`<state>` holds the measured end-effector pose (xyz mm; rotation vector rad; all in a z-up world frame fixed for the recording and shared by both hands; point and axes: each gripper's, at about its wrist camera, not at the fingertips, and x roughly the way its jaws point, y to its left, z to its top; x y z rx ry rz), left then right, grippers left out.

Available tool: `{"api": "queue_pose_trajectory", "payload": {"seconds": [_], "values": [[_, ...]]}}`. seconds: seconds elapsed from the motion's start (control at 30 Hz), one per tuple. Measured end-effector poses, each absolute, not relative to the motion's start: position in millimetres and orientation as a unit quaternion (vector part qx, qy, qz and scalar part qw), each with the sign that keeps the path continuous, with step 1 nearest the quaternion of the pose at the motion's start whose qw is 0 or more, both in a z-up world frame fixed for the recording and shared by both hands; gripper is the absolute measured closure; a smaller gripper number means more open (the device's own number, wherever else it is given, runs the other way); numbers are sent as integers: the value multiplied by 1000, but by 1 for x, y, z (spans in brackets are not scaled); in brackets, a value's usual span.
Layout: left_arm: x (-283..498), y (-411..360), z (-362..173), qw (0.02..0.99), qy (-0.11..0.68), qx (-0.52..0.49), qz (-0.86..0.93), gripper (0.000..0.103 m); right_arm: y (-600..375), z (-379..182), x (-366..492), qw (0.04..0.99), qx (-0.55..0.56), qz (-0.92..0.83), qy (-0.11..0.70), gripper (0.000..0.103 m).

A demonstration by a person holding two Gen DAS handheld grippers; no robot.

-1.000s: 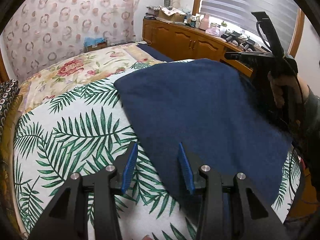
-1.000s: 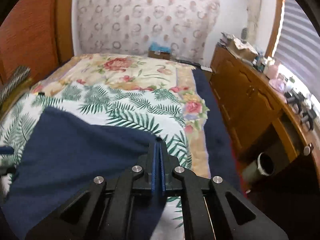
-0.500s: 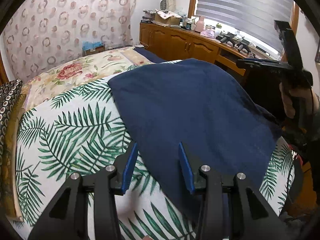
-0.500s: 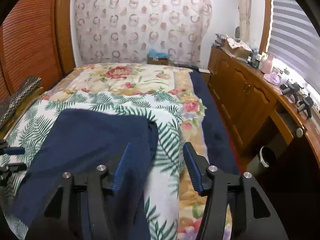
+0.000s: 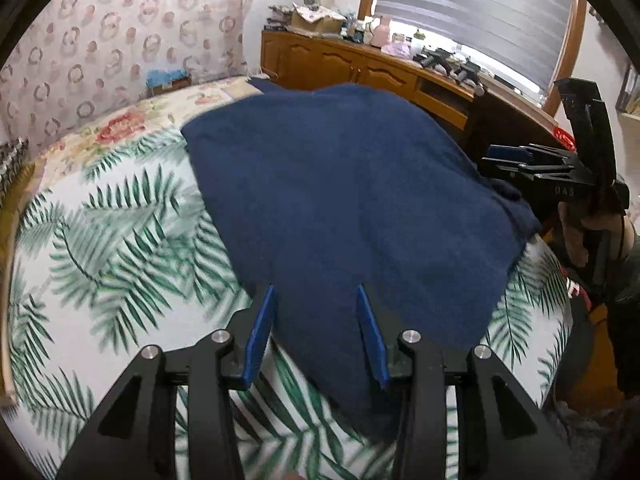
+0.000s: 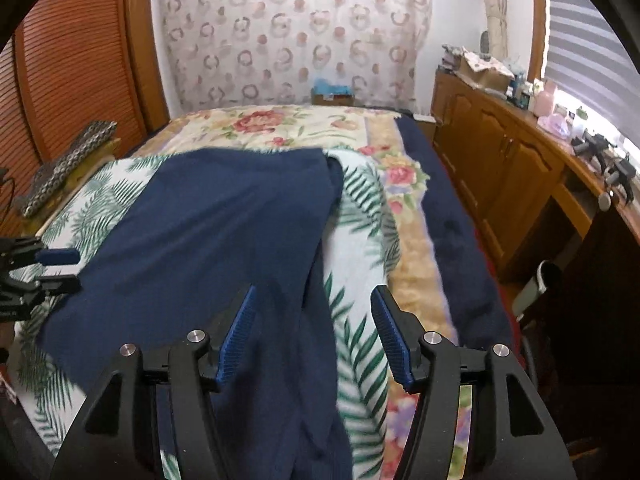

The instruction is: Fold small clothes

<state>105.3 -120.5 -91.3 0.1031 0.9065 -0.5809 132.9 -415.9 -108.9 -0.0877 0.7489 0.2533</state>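
The left tool (image 5: 316, 332) has its two blue pads apart, with nothing between them; it hangs over the near corner of the navy cloth (image 5: 352, 200). The right tool (image 6: 314, 332) is also wide apart and holds nothing; under it lie the right edge of the cloth (image 6: 224, 232) and the palm-leaf blanket (image 6: 360, 240). The cloth lies spread on this blanket on the bed (image 6: 280, 124), and one strip of it runs down to the bottom of the right view, where the frame cuts it off. Its near corner in the left view is hidden behind the tool body. In the left view the right tool (image 5: 508, 158) shows at the right side, just beside the far corner of the cloth, with part of the hand (image 5: 580, 228) below it. The blanket (image 5: 120, 240) there is blurred. A wooden cabinet (image 6: 492, 160) stands to the right of the bed; the small things on it are hard to make out.
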Motion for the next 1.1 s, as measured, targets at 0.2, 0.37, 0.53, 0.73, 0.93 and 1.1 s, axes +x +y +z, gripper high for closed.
{"api": "queue_pose_trajectory", "payload": {"seconds": [0.2, 0.37, 0.53, 0.73, 0.93, 1.1], "values": [[91, -116, -97, 852, 445, 35, -274, 62, -421, -130, 112, 911, -44, 131, 390, 34], [83, -110, -98, 849, 451, 27, -273, 62, -431, -144, 99, 902, -28, 136, 408, 34], [74, -102, -99, 846, 456, 13, -275, 62, -430, -148, 88, 899, -28, 144, 412, 34], [70, -98, -99, 841, 460, -7, -285, 62, -430, -150, 81, 897, -27, 151, 414, 34], [63, -101, -100, 828, 461, -13, -320, 67, -425, -149, 77, 893, -23, 180, 412, 62], [65, -100, -98, 823, 459, -24, -334, 90, -417, -148, 78, 888, -22, 208, 410, 89]]}}
